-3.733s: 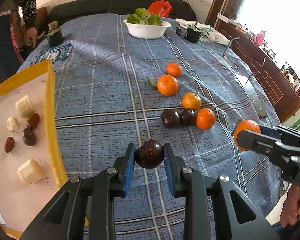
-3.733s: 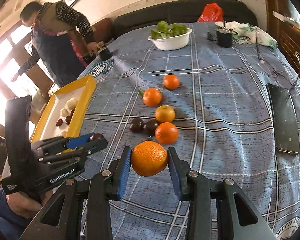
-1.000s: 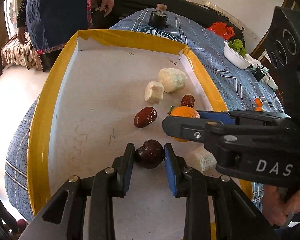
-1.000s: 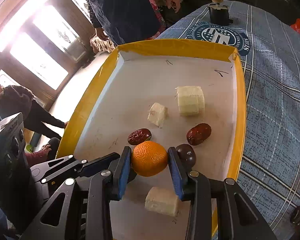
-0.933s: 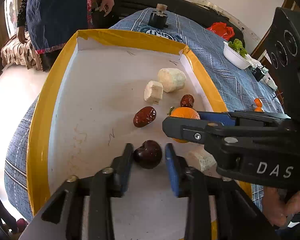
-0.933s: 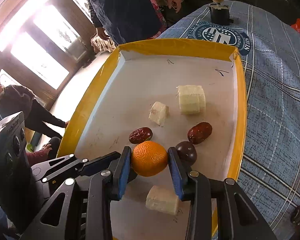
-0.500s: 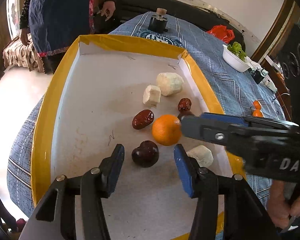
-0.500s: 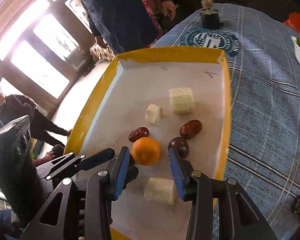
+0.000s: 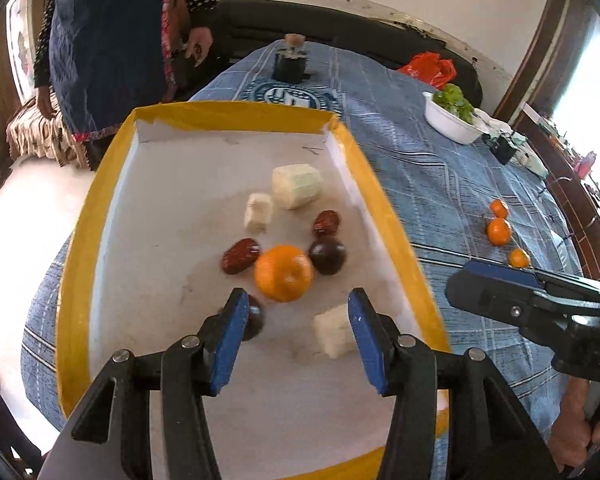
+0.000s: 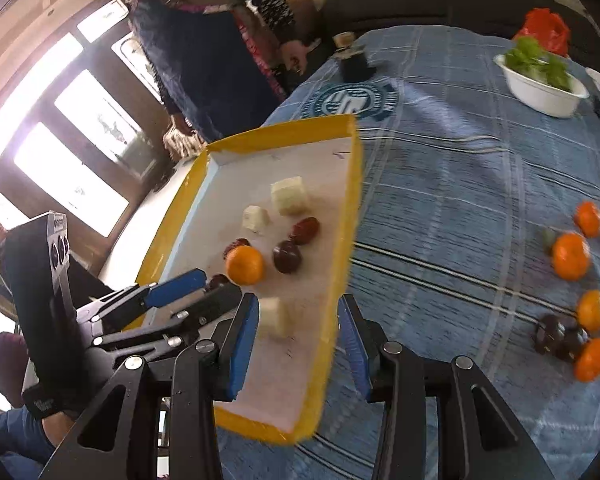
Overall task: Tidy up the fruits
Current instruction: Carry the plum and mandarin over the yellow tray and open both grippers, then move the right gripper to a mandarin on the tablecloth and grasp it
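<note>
A yellow-rimmed tray [image 9: 384, 216] [image 10: 352, 200] lies on the blue plaid tablecloth. In it an orange [image 9: 283, 273] [image 10: 245, 265] lies free beside dark plums [image 9: 327, 256] [image 10: 286, 256], red dates [image 9: 240, 251] and pale chunks [image 9: 297, 185]. Another dark plum [image 9: 254, 322] lies by my left finger. My left gripper [image 9: 296, 338] is open and empty over the tray's near part. My right gripper [image 10: 298, 338] is open and empty above the tray's right rim. Several oranges [image 10: 570, 255] and plums [image 10: 556, 336] lie on the cloth to the right.
A white bowl of greens [image 9: 452, 118] [image 10: 542, 92] and a red bag [image 9: 428, 68] stand at the far end. A dark cup [image 9: 290, 62] stands beyond the tray. A person in a dark apron [image 9: 112, 40] stands at the table's far left.
Both grippers opened and let go: the plum and the orange now lie in the tray. Both grippers drew back, the right one swinging right toward the cloth.
</note>
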The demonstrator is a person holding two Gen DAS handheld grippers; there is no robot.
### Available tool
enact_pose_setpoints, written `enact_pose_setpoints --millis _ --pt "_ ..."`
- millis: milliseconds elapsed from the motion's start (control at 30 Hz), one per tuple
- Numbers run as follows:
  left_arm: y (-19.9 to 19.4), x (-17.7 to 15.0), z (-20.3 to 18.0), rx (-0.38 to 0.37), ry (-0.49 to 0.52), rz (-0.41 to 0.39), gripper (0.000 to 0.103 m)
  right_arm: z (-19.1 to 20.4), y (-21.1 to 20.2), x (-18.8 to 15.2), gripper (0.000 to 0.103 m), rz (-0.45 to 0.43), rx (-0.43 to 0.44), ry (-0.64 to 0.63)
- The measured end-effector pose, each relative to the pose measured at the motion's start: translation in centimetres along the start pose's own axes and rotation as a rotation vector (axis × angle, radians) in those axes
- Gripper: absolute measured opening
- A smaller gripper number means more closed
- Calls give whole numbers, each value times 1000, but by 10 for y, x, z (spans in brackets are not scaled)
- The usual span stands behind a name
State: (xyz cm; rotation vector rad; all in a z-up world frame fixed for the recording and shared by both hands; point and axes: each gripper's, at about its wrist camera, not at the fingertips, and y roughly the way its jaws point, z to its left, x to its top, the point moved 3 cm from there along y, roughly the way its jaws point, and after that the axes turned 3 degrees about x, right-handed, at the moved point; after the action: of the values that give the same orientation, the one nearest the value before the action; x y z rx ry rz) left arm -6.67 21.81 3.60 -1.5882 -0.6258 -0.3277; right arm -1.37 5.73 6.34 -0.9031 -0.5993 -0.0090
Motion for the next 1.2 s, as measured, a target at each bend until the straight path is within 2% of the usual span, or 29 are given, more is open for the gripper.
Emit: enact_pose_setpoints --millis 233,533,733,800,1000,1200 --pt "-3 -1 -39 -23 61 -8 51 -32 -34 -22 45 -31 -30 66" --pt "4 -20 -127 -116 243 24 52 -101 -79 -59 45 -66 -126 216" --pt "32 -48 -181 -147 360 81 55 -137 -108 -78 45 -91 -196 295" --pt "46 -55 -194 -123 393 97 55 -148 -115 -82 45 -94 -215 318" --pt "55 -58 -213 -90 454 28 62 -172 -130 -87 45 -107 -251 353" --pt "59 -52 -206 -81 411 9 72 -182 -123 -73 45 -101 -262 318"
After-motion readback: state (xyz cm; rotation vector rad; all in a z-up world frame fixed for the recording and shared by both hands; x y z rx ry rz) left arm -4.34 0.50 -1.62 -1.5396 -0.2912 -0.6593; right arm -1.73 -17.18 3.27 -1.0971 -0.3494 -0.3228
